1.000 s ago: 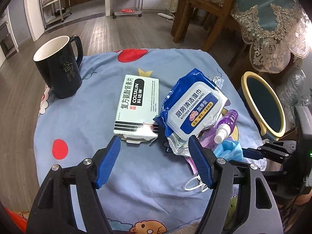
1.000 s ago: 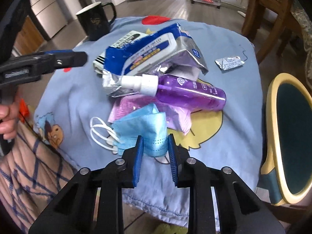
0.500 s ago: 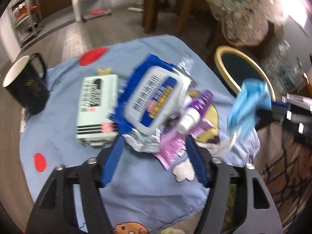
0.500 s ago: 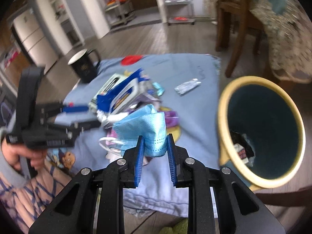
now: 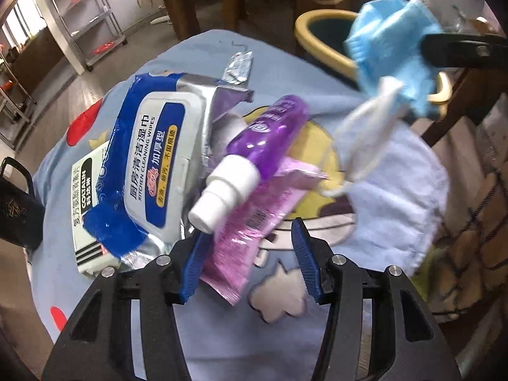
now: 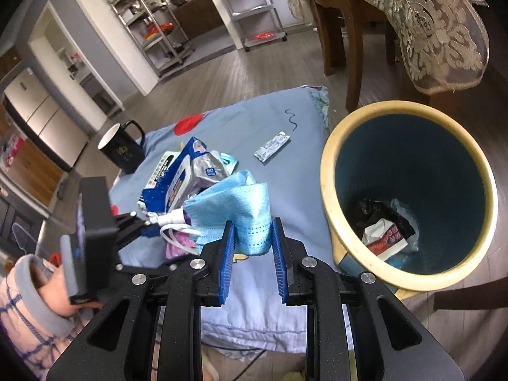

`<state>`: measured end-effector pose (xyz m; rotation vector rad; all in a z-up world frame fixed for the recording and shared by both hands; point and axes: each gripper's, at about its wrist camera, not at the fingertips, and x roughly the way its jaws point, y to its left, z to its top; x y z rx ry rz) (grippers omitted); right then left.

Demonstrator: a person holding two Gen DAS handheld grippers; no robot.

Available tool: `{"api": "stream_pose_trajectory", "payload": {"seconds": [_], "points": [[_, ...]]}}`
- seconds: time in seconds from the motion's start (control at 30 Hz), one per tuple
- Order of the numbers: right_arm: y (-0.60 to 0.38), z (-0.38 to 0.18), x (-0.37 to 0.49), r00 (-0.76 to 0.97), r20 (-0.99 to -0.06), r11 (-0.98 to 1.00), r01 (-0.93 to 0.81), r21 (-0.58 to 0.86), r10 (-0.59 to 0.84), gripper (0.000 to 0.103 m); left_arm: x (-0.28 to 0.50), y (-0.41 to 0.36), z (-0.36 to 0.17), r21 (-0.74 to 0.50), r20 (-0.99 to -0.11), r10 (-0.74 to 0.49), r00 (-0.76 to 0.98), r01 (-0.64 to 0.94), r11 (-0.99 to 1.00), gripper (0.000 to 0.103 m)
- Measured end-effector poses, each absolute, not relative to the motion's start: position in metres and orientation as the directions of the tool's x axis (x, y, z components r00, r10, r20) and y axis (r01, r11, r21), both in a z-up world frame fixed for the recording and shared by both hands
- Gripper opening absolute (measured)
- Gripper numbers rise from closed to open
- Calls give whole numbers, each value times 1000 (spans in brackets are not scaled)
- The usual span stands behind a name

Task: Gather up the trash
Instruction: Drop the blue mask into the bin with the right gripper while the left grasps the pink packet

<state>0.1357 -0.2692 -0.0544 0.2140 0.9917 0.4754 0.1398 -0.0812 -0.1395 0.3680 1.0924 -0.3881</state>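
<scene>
The right gripper [image 6: 252, 247] pinches the blue face mask [image 6: 235, 203] beside the trash bin [image 6: 330, 165] (left gripper [image 5: 250, 263] spread above the pink packet [image 5: 254, 222]).

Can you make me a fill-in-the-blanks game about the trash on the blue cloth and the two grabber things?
1. The right gripper is squeezing a blue face ____.
2. The trash bin has a ____ rim.
3. The purple bottle has a ____ cap.
4. The left gripper is open, and between its fingers lies a ____ wrapper.

Missing words: mask; yellow; white; pink
</scene>
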Motion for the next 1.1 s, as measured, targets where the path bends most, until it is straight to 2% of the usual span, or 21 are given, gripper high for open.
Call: {"api": "stream_pose_trajectory", "payload": {"seconds": [0.17,0.23,0.27,0.33,0.37,0.53,0.7,0.97,1.1], "points": [[-268,-58,137,447,-763,882,-288,372,468,25,149,-74,-137,60,-899,-142,415,437,897,51],[-268,-61,138,444,-766,884,-283,373,465,25,148,-72,-143,53,-915,-135,380,447,893,32],[-268,-62,139,443,-766,884,-279,375,465,25,147,-71,-143,49,-917,-136,374,445,894,29],[-268,-62,140,444,-764,882,-276,381,469,25,146,-68,-142,27,-923,-147,355,441,897,15],[-267,-62,140,444,-764,882,-277,381,469,25,144,-67,-142,23,-925,-149,349,442,897,13],[-266,-65,141,438,-767,883,-273,382,468,25,128,-56,-130,-16,-938,-164,305,437,899,10],[-265,-65,141,440,-765,882,-271,386,470,25,113,-45,-105,-103,-922,-255,290,452,886,10],[-280,-55,140,489,-744,890,-237,390,456,25,128,-26,-76,-181,-858,-337,387,386,905,10],[-299,-46,139,551,-722,905,-190,381,419,25,134,-25,-58,-179,-824,-320,467,322,930,10]]}}
